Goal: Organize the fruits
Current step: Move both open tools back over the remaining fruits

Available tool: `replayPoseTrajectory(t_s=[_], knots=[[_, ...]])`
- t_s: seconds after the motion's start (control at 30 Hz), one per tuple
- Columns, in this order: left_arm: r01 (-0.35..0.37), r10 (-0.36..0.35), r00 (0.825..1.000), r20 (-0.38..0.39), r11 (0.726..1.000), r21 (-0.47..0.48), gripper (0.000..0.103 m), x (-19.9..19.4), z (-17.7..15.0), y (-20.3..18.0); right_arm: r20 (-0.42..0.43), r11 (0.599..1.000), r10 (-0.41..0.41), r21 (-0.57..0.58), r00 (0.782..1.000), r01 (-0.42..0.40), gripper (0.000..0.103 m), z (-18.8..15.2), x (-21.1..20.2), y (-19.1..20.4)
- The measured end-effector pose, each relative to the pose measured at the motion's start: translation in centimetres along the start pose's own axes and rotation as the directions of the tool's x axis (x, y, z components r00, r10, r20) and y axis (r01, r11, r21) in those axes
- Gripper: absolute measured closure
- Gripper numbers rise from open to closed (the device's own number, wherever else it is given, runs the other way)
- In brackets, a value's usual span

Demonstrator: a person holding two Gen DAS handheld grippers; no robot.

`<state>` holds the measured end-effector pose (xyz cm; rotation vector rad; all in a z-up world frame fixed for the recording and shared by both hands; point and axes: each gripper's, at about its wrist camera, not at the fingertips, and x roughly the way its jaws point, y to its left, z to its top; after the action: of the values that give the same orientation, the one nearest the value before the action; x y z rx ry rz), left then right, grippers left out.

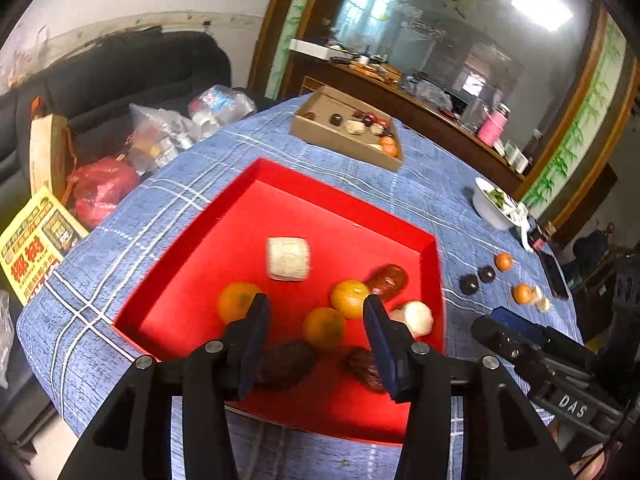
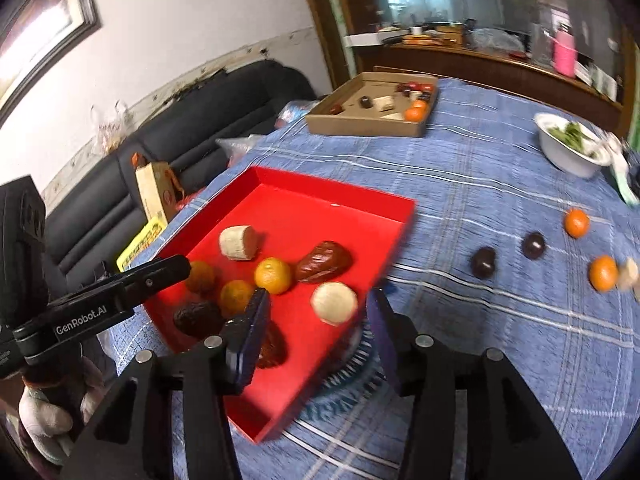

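Blue checked cloth [image 2: 480, 184] covered the table. Both the left gripper [image 1: 316, 312] and right gripper [image 2: 318, 306] hung with jaws apart, holding nothing, over the red tray [image 1: 304, 200] of oranges [image 1: 348, 298] and dates [image 2: 324, 262]. More fruit lay loose beyond.

A tray [image 1: 224, 216] sits on the tabletop [image 1: 420, 196] nearest the cameras. In it lie three oranges [image 1: 350, 298], two pale fruits [image 1: 288, 258], and several dates [image 1: 388, 280], grouped toward its near right part. Behind the tray, at the far edge, stands a box [image 1: 340, 144] holding more fruit. To the right of the tray, on the cloth, two dark fruits [image 1: 469, 284] lie close together, with two oranges [image 1: 504, 261] further right. A bowl [image 1: 490, 210] sits behind them, near the right edge. Bags [image 1: 160, 136] and a sofa [image 1: 120, 76] lie left of the tabletop.
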<state>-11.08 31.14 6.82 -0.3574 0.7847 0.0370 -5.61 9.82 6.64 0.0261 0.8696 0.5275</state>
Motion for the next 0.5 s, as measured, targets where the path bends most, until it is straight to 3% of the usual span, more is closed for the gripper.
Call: replayPoseTrajectory(t_s=[0.3, 0.5], knots=[[0.032, -0.029, 0.999, -0.03, 0.992, 0.119, 0.048, -0.6, -1.0, -5.2, 0.015, 0.991, -0.047, 0.123, 0.999, 0.045, 0.048, -2.3, -3.1, -6.2], [0.064, -0.057, 0.997, -0.046, 0.981, 0.183, 0.047, -0.6, -1.7, -8.5, 0.035, 0.974, -0.139, 0.184, 0.99, 0.13, 0.048, -4.3, -6.3, -11.3]])
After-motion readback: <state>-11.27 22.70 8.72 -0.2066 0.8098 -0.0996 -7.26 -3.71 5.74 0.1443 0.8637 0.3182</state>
